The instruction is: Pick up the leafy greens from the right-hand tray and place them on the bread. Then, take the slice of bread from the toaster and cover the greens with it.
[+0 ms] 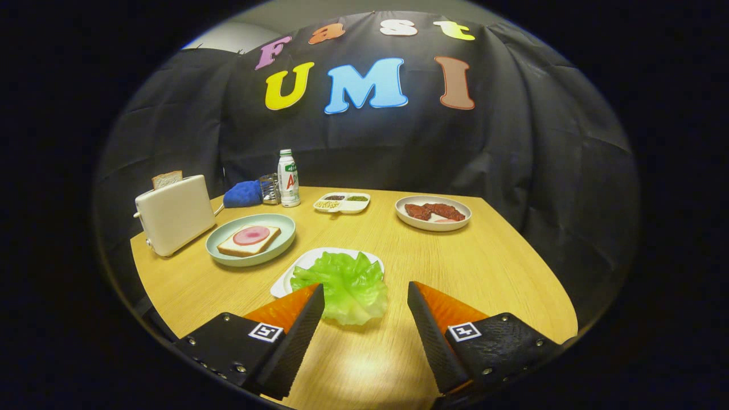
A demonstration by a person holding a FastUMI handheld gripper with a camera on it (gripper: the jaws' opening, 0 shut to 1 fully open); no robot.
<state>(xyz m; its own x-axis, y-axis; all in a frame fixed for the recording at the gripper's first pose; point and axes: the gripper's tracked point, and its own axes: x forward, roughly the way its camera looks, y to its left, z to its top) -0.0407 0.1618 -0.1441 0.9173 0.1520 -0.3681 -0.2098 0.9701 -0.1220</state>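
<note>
We found the ruffled pale-green lettuce leaf (pixel 344 287) on its white rectangular tray (pixel 296 271), overhanging toward us, just ahead of our gripper (pixel 365 300), whose fingers were spread wide and empty, the left fingertip (pixel 302 307) overlapping the leaf's edge.

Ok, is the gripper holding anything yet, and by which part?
Nothing is held. The gripper is open, its fingers apart, with the leafy greens just ahead of and between the fingertips, lying on their white tray.

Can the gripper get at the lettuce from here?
Probably yes. The gripper is open, and the lettuce lies on its white tray just ahead, partly between the fingers, with nothing on top of it or in the way.
</note>
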